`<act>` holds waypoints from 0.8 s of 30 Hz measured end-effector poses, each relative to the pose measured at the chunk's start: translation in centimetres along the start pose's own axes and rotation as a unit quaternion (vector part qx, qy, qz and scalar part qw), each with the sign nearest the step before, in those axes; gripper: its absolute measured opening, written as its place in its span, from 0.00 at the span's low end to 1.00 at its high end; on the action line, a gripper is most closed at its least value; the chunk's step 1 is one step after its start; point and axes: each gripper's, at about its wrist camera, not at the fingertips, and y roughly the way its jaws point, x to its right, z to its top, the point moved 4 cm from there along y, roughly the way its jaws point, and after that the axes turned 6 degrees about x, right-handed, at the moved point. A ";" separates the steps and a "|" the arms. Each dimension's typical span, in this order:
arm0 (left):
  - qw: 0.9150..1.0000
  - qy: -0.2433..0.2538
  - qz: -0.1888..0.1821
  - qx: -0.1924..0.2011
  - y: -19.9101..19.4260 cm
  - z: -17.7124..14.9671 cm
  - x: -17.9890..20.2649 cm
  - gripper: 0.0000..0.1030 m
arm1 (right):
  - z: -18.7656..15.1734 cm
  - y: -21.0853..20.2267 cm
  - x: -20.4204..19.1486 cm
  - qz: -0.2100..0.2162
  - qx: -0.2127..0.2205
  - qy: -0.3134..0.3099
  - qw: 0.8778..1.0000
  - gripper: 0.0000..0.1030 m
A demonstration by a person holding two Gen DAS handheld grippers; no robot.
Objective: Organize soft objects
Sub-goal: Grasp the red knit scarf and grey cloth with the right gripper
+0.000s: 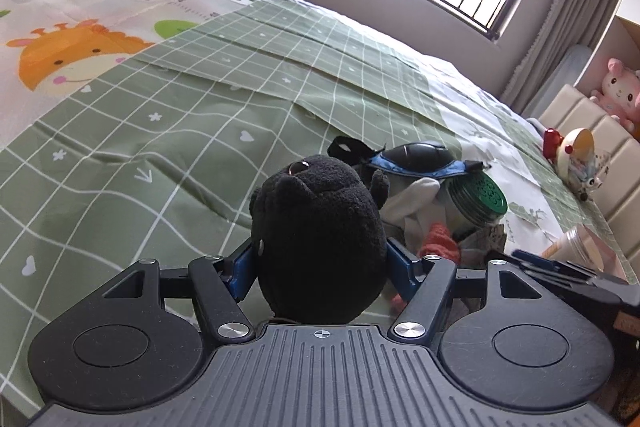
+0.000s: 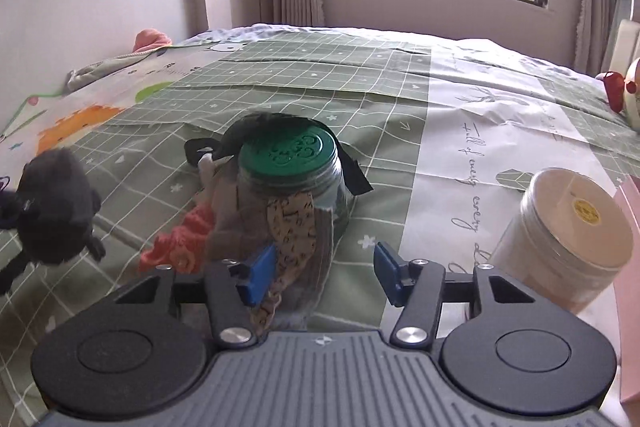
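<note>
Black plush toy (image 1: 320, 239) is sitting nearest the left wrist cam, pinched btw the blue pads (image 1: 240, 273) of the left gripper (image 1: 320, 273), jaws pressing into both its sides and holding it over the green-checked bedspread (image 1: 120, 167).

Right gripper (image 2: 316, 275) is standing spread in its own view, w/ a brown patterned cloth (image 2: 288, 227) draping past the left pad (image 2: 260, 277); right pad (image 2: 390, 273) is touching nothing, so no grip there.

That cloth is lying in a small heap toward the near edge of the bed, along w/ an orange knit piece (image 2: 176, 239), a green-lidded jar (image 2: 292, 163) and a black strap (image 2: 352, 175). A cream-lidded tub (image 2: 568, 231) is standing apart at the right edge.

Step in hand, prob: carrying the plush off to a sorting spot while the right goes for the cloth. Next move is calling for closing on fabric only, clear of the jar.
</note>
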 end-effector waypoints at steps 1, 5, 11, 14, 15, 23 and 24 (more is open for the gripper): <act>1.000 -0.001 -0.008 -0.003 0.0 -0.3 0.1 0.69 | -0.2 0.6 0.0 0.012 -0.019 0.005 1.000 0.25; 1.000 -0.012 -0.015 -0.001 -0.1 -0.7 0.0 0.69 | -2.6 -0.3 -0.5 0.056 -0.075 0.019 0.995 0.09; 1.000 -0.014 -0.012 0.002 0.3 -0.5 -0.1 0.69 | -5.5 -5.9 -2.8 0.149 -0.099 -0.013 0.984 0.09; 1.000 -0.006 -0.012 0.003 0.2 -0.6 0.3 0.69 | -4.8 -8.5 -4.2 0.143 -0.047 -0.078 0.985 0.17; 1.000 -0.002 -0.009 0.002 0.2 -0.6 0.4 0.69 | -4.2 -9.0 -4.7 0.128 -0.021 -0.106 0.986 0.32; 0.999 0.030 0.031 -0.010 1.2 0.1 0.3 0.70 | -1.1 -3.8 -9.3 0.079 0.036 -0.224 0.971 0.62; 0.999 0.035 0.033 -0.012 1.3 0.2 0.3 0.70 | -1.1 -2.6 -9.6 0.070 0.030 -0.227 0.971 0.62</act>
